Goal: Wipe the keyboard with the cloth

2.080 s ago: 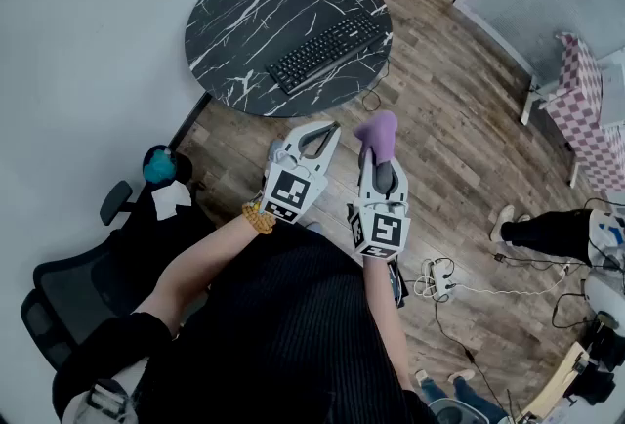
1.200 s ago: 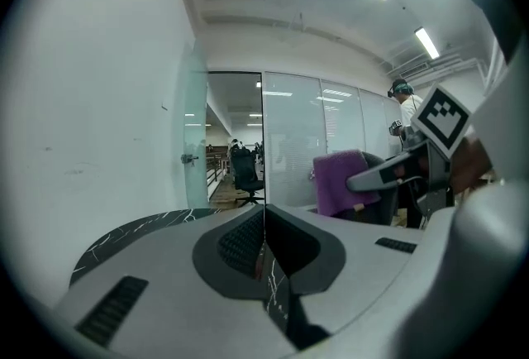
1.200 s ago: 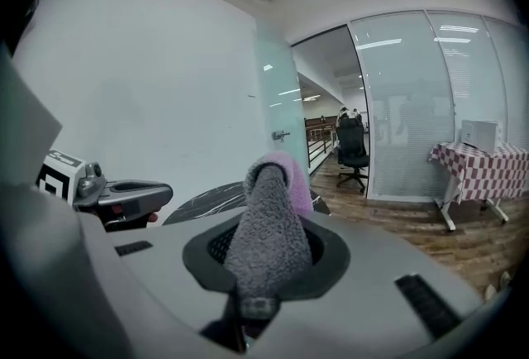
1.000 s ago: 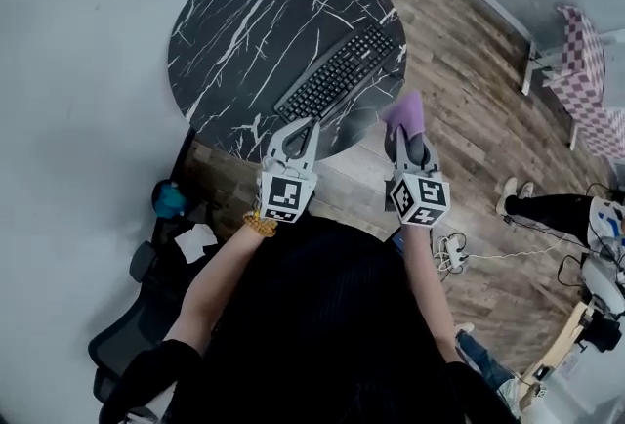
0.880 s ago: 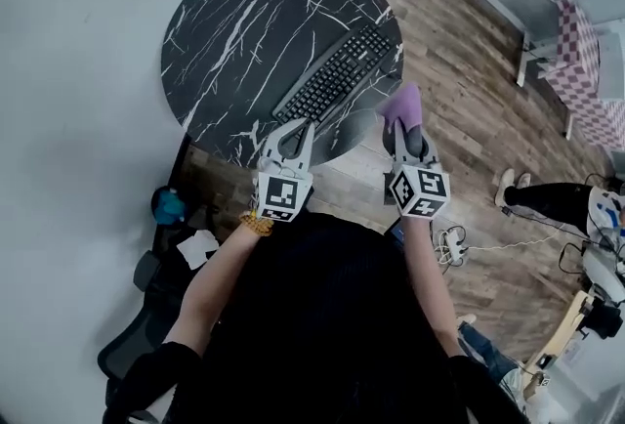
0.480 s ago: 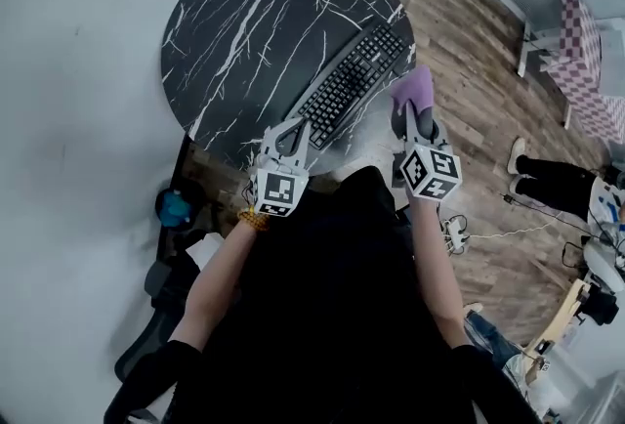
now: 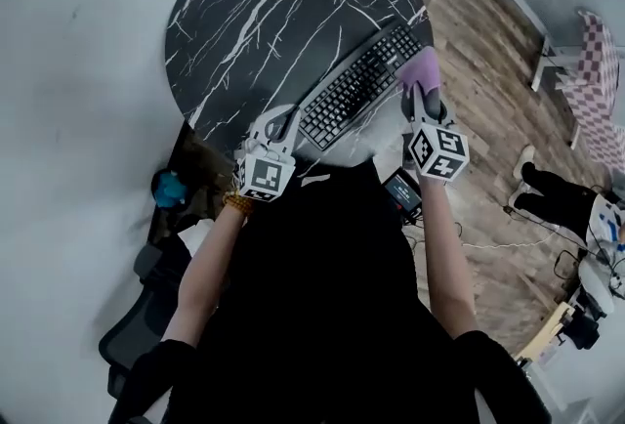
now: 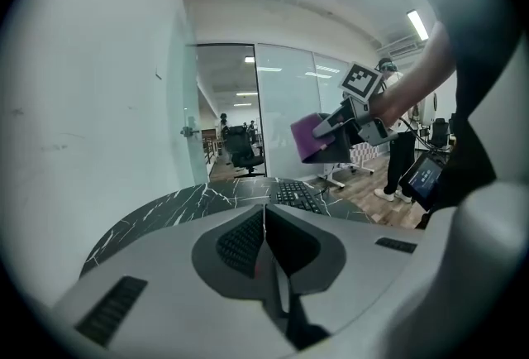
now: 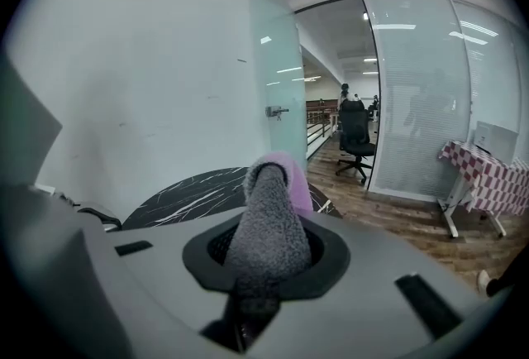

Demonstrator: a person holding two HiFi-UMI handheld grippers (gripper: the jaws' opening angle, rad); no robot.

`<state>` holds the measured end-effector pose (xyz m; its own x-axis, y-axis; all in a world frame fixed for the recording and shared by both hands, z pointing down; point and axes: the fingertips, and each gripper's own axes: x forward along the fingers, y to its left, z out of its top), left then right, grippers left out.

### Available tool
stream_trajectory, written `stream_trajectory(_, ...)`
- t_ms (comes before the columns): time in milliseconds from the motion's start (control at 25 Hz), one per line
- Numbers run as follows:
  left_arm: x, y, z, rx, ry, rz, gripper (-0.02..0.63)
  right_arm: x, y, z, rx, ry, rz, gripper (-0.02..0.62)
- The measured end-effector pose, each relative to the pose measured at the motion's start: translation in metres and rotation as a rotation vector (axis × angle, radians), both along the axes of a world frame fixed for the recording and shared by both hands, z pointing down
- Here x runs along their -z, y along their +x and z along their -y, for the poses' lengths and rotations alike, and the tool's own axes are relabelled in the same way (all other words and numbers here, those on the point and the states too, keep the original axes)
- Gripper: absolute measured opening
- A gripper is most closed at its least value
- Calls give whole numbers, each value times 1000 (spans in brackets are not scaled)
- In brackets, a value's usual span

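Note:
A black keyboard (image 7: 364, 84) lies slanted on the round black marble table (image 7: 254, 12), near its right edge. My right gripper (image 7: 422, 92) is shut on a purple and grey cloth (image 7: 421, 70), which hangs over the keyboard's right end. In the right gripper view the cloth (image 9: 269, 217) fills the jaws and hides the keyboard. My left gripper (image 7: 279, 119) is shut and empty, just off the keyboard's near left end. Its jaws (image 8: 266, 213) meet in the left gripper view, with the keyboard (image 8: 296, 195) and the cloth (image 8: 312, 138) beyond.
A black office chair (image 7: 137, 334) stands at the lower left with a teal object (image 7: 170, 188) beside it. Wooden floor (image 7: 488, 51) runs to the right, with cables and a checked stool (image 7: 591, 70). A white wall (image 7: 68, 100) borders the table's left side.
Both grippers have moved forward and down toward the table. The cloth has gone from beside the table edge to over the keyboard's right end. The left gripper now sits by the keyboard's near end.

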<state>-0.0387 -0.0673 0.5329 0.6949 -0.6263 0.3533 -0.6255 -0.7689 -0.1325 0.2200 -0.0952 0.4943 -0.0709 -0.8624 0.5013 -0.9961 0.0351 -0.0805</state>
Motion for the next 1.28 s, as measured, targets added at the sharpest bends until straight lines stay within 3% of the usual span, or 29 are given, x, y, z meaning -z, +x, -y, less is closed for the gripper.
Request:
stream_trajectory(240, -32, -2, -6, 6, -94, 73, 23, -17, 14, 42, 121, -67, -55, 72)
stream_trajectory(440, -65, 8, -25, -43, -235, 112, 234, -38, 43, 89, 196, -124, -205, 72)
stream_trajectory(520, -77, 11, -35, -76, -252, 155, 256, -47, 57, 104, 216, -150, -266, 73)
stream_trajectory(680, -99, 13, -50, -152, -244, 265, 286, -69, 77, 128, 240, -207, -358, 72)
stream_trajectory(800, -116, 18, -58, -206, -268, 323, 302, -91, 85, 139, 303, -262, -496, 72)
stream_trajectory(1040, -135, 20, -61, -184, -355, 333, 316, -137, 95, 148, 370, -388, -576, 72)
stream_trajectory(1280, -150, 22, -70, -217, -400, 378, 321, -144, 115, 164, 318, -394, -732, 72)
